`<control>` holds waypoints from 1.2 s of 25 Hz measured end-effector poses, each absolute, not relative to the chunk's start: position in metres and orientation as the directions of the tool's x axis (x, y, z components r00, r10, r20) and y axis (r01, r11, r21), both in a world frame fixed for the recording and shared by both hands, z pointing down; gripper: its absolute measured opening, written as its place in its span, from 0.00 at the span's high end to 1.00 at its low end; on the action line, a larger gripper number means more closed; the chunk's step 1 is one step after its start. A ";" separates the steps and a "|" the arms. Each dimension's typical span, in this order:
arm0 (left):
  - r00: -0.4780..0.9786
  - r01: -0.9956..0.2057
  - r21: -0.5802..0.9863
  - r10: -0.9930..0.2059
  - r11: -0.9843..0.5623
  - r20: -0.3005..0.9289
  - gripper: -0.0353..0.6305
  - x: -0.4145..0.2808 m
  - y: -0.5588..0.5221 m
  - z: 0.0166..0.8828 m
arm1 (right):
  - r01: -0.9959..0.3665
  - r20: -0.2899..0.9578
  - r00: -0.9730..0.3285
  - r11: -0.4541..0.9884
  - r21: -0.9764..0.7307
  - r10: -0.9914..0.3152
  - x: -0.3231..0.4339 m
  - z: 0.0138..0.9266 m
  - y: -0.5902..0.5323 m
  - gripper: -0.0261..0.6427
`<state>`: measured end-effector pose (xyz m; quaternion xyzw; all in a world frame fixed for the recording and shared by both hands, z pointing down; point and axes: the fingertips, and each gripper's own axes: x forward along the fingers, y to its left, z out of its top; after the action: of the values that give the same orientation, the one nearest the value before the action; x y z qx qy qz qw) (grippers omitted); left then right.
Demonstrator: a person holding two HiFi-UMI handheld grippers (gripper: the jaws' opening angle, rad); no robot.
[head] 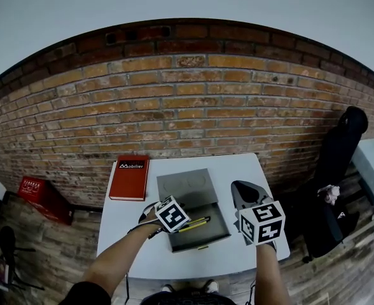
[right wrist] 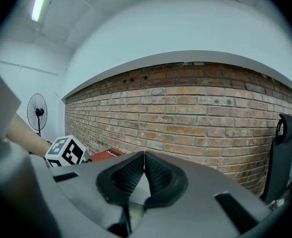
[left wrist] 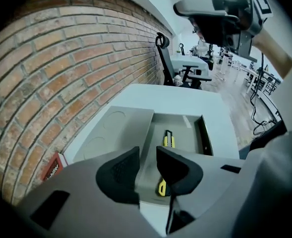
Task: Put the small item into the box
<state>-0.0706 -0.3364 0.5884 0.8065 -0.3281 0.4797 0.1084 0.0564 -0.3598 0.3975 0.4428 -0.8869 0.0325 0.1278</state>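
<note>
A grey box [head: 216, 231] lies open on the white table [head: 126, 246], its lid [head: 187, 184] folded back toward the wall. A yellow and black utility knife [head: 194, 223] rests inside the tray. My left gripper [head: 182, 220] hovers at the tray's left edge. In the left gripper view its jaws [left wrist: 147, 155] stand a little apart with nothing between them, and the knife [left wrist: 168, 139] lies in the tray [left wrist: 185, 133] beyond them. My right gripper [head: 240, 188] is raised at the box's right side. It points at the brick wall, shut and holding nothing [right wrist: 144, 156].
A red book [head: 130, 178] lies on the table left of the lid. A red crate [head: 37, 192] stands on the floor at the left. A black office chair [head: 339, 145] stands right of the table. The brick wall runs right behind the table.
</note>
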 end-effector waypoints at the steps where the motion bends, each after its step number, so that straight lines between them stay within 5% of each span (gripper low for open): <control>1: 0.326 -0.642 -0.146 -0.440 -0.753 0.837 0.76 -0.072 -0.338 0.583 | -0.790 0.254 -0.580 0.610 0.056 -0.774 0.054 0.397 -0.360 0.93; 14: 0.320 -0.777 -0.209 -0.658 -0.594 0.682 0.80 -0.114 -0.361 0.508 | -0.757 0.230 -0.623 0.650 0.062 -0.747 0.030 0.381 -0.366 0.93; 30: 0.209 -0.966 -0.055 -0.887 -0.253 0.412 0.84 -0.195 -0.349 0.414 | -0.747 0.184 -0.645 0.662 0.051 -0.742 0.020 0.363 -0.368 0.93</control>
<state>-0.1946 -0.3488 0.4138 0.7701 -0.6014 0.1835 0.1076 0.0195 -0.3684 0.3634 0.4105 -0.9068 0.0147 0.0948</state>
